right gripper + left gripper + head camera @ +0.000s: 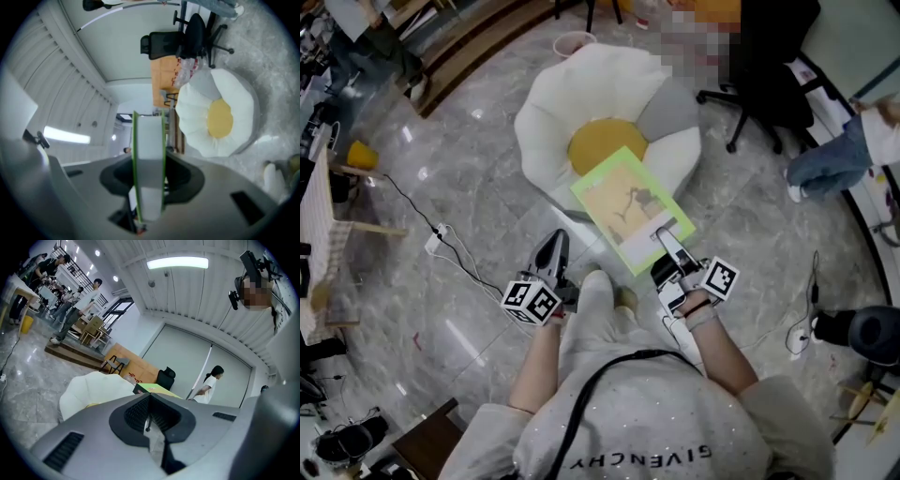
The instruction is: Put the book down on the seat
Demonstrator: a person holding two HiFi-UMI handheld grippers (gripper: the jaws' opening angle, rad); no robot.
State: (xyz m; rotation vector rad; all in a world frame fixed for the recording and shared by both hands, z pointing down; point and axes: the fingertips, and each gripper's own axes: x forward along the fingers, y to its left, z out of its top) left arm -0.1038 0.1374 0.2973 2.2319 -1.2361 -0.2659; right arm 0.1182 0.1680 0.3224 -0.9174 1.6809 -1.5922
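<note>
The seat (609,131) is a white flower-shaped cushion with a yellow centre, standing on the marble floor ahead of me. The book (628,208), with a green border and a pale picture cover, hangs flat over the seat's near edge. My right gripper (671,244) is shut on its near corner. In the right gripper view the book (149,136) stands edge-on between the jaws, with the seat (218,117) beyond. My left gripper (553,242) hovers left of the book, shut and holding nothing. The left gripper view shows its pads (140,411) meeting, with the seat (89,390) and book (157,389) ahead.
A black office chair (759,84) stands behind the seat on the right. A person's legs (830,159) are at the far right. A power strip with cables (439,239) lies on the floor to the left. My own feet (598,281) are just short of the seat.
</note>
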